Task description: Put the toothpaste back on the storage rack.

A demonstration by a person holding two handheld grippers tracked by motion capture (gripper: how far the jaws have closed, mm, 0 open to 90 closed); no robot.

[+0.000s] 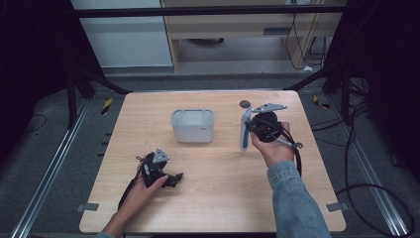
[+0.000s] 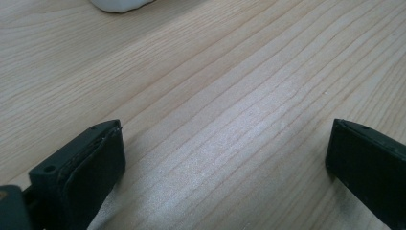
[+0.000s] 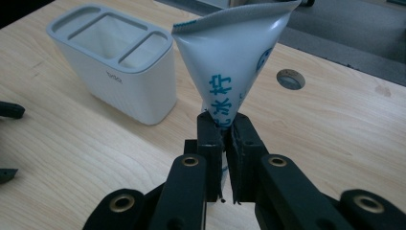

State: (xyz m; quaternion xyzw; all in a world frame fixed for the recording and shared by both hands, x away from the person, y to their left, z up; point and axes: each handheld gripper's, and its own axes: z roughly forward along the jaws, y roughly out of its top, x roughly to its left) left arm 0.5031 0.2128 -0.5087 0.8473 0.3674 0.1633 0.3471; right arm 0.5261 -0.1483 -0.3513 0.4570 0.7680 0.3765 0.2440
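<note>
1. Standing on end between the pinched jaws of the right gripper (image 3: pixel 225 158), a white squeeze tube with blue print (image 3: pixel 234 62) has its long axis upright, the flat crimped end fanning out on top.
2. The tube is held above the light wooden table (image 1: pixel 223 188), just right of a white rectangular holder with three open slots (image 1: pixel 192 126).
3. The left gripper (image 2: pixel 225 158) rests low near the table's front left, jaws spread wide, nothing between them.
</note>
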